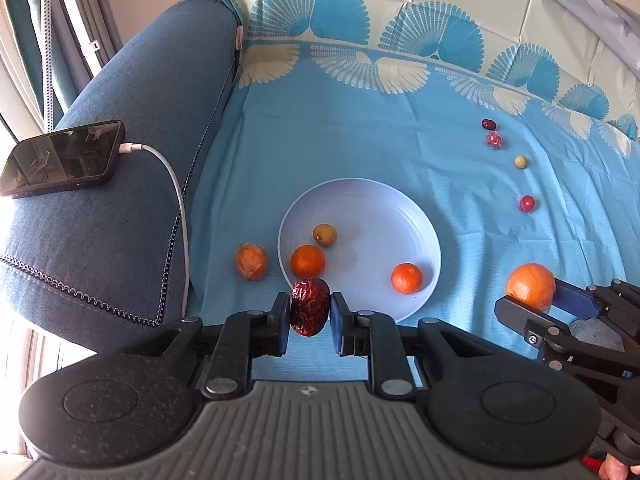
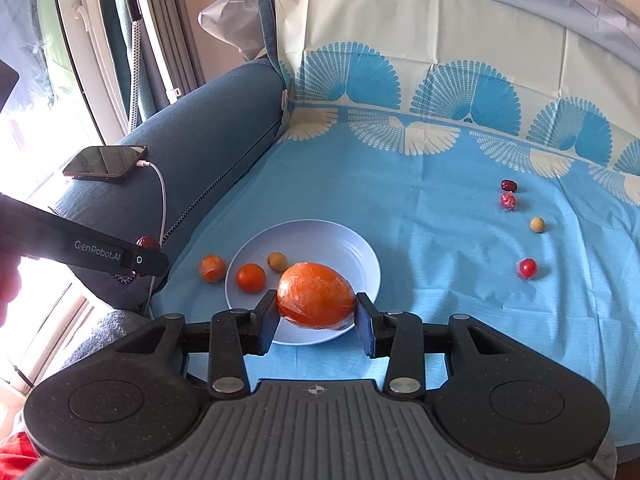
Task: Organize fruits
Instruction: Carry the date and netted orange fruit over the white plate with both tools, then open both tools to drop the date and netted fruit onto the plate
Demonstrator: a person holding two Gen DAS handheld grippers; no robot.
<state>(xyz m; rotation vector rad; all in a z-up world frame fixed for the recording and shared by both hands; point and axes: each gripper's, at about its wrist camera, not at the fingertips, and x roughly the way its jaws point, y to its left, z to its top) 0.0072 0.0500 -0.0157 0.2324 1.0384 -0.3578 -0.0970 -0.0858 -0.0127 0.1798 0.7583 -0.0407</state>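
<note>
My left gripper [image 1: 310,314] is shut on a wrinkled red date [image 1: 310,306], held above the near rim of a pale blue plate [image 1: 380,216]. The plate holds two small oranges [image 1: 307,261] [image 1: 406,278] and a tan longan [image 1: 324,234]. Another wrapped orange [image 1: 250,262] lies on the cloth left of the plate. My right gripper [image 2: 316,312] is shut on a large wrapped orange [image 2: 316,300], held over the plate's [image 2: 360,256] near edge. In the left wrist view the right gripper [image 1: 532,300] shows at the right with that orange [image 1: 530,286].
On the blue cloth to the right lie a dark date [image 1: 488,124], a wrapped red fruit [image 1: 494,139], a tan longan [image 1: 520,161] and a red cherry tomato [image 1: 527,202]. A phone [image 1: 60,158] with a white charging cable [image 1: 176,200] rests on the blue sofa arm at left.
</note>
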